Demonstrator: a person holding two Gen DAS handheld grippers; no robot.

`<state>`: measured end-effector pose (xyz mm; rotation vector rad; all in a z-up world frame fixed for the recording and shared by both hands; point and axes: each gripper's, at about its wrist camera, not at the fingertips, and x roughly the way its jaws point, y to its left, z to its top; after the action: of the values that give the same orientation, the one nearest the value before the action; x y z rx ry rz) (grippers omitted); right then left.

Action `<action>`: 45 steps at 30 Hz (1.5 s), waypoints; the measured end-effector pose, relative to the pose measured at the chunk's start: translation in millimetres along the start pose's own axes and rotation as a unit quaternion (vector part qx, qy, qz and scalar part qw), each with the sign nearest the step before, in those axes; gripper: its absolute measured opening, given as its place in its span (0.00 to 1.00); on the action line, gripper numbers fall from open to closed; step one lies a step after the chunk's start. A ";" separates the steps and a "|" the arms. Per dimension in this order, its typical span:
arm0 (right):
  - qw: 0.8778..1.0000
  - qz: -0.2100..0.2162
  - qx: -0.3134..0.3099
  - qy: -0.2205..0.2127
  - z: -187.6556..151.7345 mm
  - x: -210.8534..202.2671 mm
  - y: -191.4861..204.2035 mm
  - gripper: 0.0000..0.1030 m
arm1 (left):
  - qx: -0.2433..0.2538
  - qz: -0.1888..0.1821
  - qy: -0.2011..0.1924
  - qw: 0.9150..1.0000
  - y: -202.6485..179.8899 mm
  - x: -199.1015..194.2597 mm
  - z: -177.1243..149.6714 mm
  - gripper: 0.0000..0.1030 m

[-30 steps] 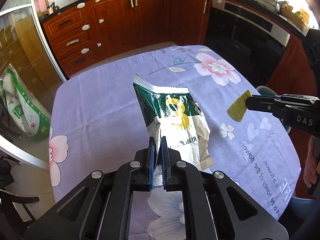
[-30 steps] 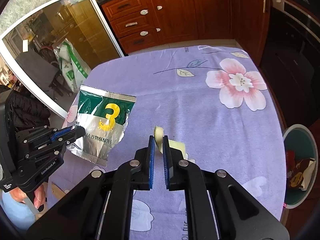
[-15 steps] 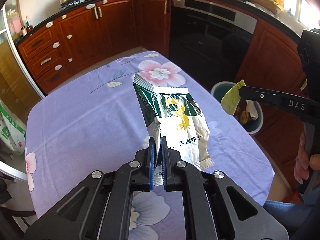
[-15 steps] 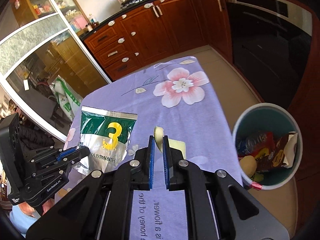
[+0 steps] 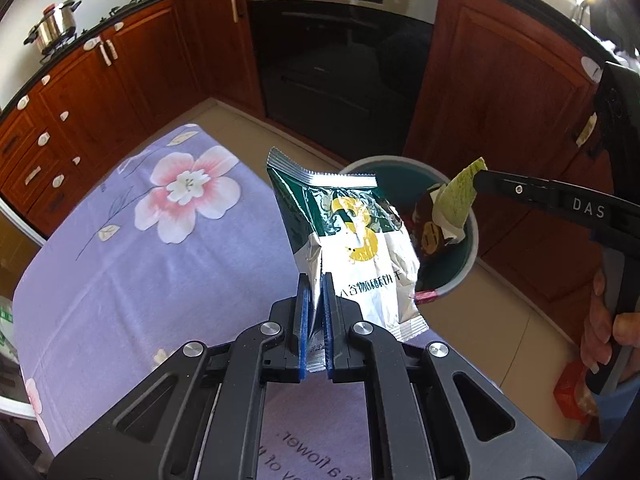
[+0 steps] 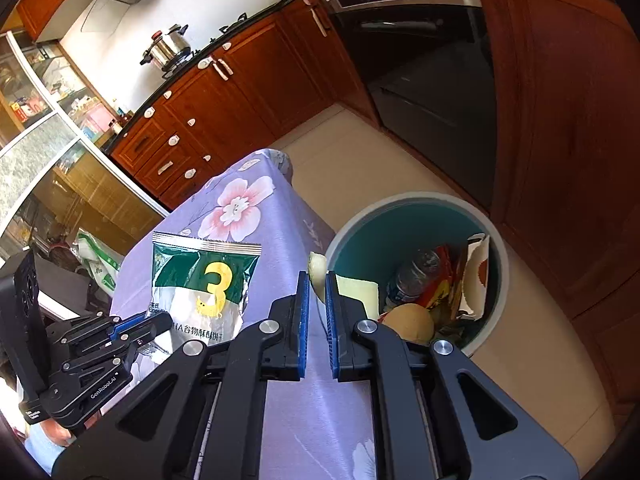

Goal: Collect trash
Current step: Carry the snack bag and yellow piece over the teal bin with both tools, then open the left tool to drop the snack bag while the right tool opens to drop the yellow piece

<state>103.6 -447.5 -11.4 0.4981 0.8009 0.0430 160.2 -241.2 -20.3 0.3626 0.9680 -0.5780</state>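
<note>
Beside the table edge, on the tiled floor, stands the teal trash bin point(image 6: 416, 216), already holding a plastic bottle, wrappers, a round yellowish fruit & other scraps; lavender floral tablecloth point(image 5: 132, 264) covers the table, w/ wooden cabinets and a black oven behind; no loose trash visible on the part of the cloth that shows.

Snack bag point(image 5: 352, 240): green/silver foil w/ a yellow "3", held up in the air over the table edge on the bin side, not yet above the bin mouth as far as the right view shows; left gripper point(image 5: 316, 312) is clamped on its lower crimped seam, blue pads pinching foil. Judgement: bag looks empty or nearly so, very light, crinkly, slick foil; it flops rather than holding shape, so the seam is the sensible grip spot, flat & doubled, less likely to slide than the smooth face.

Cabbage leaf scrap point(image 5: 456, 200): pale green-yellow, limp; right gripper point(image 6: 316, 288) pinches it at one edge between near-closed fingers, most of the leaf hanging beyond the tips, about over the bin rim. Judgement: soft, damp-looking, tears easily, weighs next to nothing; may cling to a pad on release, so let go well inside the rim.

Next step prob. dropping the leaf first, then swinging the bag over the bin.
</note>
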 end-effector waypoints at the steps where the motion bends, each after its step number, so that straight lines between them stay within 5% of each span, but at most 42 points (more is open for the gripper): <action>1: 1.000 -0.001 0.004 0.000 0.6 -0.3 -5.8 0.08 | 0.006 -0.002 0.003 1.000 -5.4 5.2 4.7 0.07; 13: 0.999 -0.016 0.048 0.011 7.8 11.2 -62.5 0.08 | 0.051 -0.031 0.062 0.996 -63.0 88.4 38.0 0.07; 23: 0.998 -0.020 0.056 0.027 14.6 26.1 -77.5 0.08 | 0.052 -0.043 0.082 0.994 -74.5 113.2 42.1 0.09; 26: 0.998 -0.019 0.058 0.028 16.4 29.6 -77.2 0.08 | 0.051 -0.037 0.085 0.994 -72.3 115.6 43.0 0.30; 28: 0.998 -0.019 0.058 0.029 15.2 30.4 -76.4 0.08 | 0.052 -0.023 0.075 0.996 -71.1 111.4 41.5 0.54; 45: 0.998 -0.021 0.043 0.043 18.6 44.7 -60.5 0.08 | 0.017 -0.009 0.041 0.999 -39.0 79.0 34.6 0.89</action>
<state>138.9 -498.7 -57.6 0.5643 0.8991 -0.0095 193.8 -313.9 -70.6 0.4103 1.0424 -0.6001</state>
